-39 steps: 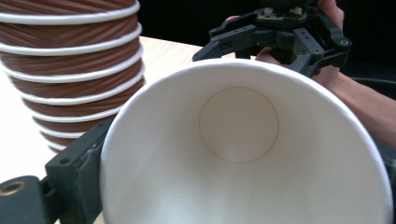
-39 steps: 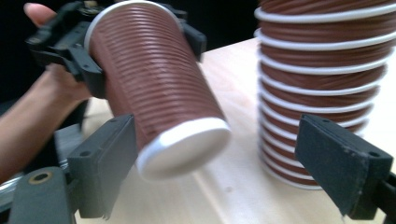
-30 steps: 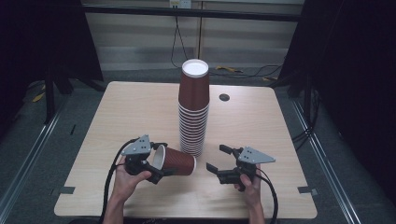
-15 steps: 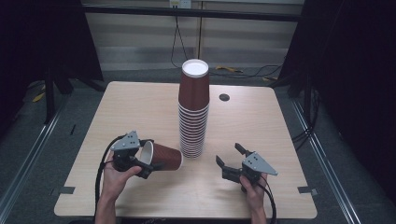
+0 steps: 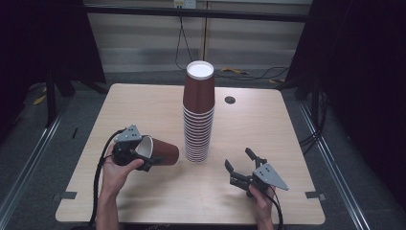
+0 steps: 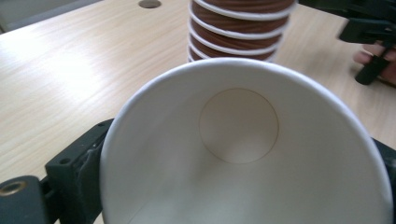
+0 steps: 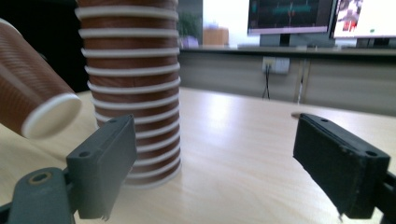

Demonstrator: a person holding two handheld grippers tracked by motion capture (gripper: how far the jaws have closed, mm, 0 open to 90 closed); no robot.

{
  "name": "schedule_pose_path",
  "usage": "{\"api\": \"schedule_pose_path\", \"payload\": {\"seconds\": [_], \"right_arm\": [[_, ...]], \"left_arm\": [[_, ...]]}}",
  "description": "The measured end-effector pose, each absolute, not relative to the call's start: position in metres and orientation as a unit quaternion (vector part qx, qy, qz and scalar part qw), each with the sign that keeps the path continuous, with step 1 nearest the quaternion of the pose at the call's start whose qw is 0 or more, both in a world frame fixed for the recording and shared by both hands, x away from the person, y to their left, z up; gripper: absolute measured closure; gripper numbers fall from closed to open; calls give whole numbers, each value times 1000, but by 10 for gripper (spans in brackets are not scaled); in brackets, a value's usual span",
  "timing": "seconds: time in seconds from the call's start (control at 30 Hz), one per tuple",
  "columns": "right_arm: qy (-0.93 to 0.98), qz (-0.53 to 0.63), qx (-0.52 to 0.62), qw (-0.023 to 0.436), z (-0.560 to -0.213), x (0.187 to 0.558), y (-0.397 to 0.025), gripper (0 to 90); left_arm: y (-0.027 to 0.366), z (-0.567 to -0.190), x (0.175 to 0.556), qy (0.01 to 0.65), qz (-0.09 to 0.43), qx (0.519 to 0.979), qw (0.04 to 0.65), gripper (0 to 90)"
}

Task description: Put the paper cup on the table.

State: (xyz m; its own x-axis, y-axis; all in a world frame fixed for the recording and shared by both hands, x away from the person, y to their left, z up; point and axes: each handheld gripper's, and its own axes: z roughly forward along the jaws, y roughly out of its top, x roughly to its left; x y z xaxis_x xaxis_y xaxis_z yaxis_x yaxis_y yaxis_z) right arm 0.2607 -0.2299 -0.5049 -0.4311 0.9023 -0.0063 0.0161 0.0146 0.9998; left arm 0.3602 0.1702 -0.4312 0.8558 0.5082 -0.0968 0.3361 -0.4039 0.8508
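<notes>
A tall stack of brown paper cups stands upside down at the table's middle; its ribbed white rims show in the left gripper view and the right gripper view. My left gripper is shut on a single brown cup, held on its side left of the stack, bottom towards the stack. The cup's white inside faces the left gripper's camera. My right gripper stands open and empty, right of the stack near the front edge, its fingers wide apart.
The light wooden table has a round cable hole behind the stack. Black frame posts and cables stand beyond the far edge. The table's front edge lies just below both hands.
My left gripper has carried the single cup leftwards, away from the stack. My right gripper has drawn back towards the front edge and to the right, still open.
</notes>
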Motion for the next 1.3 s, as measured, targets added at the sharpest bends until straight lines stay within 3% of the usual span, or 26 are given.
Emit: {"api": "schedule_pose_path", "payload": {"seconds": [0.73, 1.3], "right_arm": [[610, 595, 373, 366, -505, 261, -230, 136], [610, 595, 373, 367, -505, 261, -230, 136]], "left_arm": [[175, -406, 400, 283, 91, 848, 439, 52], [158, -393, 435, 254, 98, 899, 342, 52]]}}
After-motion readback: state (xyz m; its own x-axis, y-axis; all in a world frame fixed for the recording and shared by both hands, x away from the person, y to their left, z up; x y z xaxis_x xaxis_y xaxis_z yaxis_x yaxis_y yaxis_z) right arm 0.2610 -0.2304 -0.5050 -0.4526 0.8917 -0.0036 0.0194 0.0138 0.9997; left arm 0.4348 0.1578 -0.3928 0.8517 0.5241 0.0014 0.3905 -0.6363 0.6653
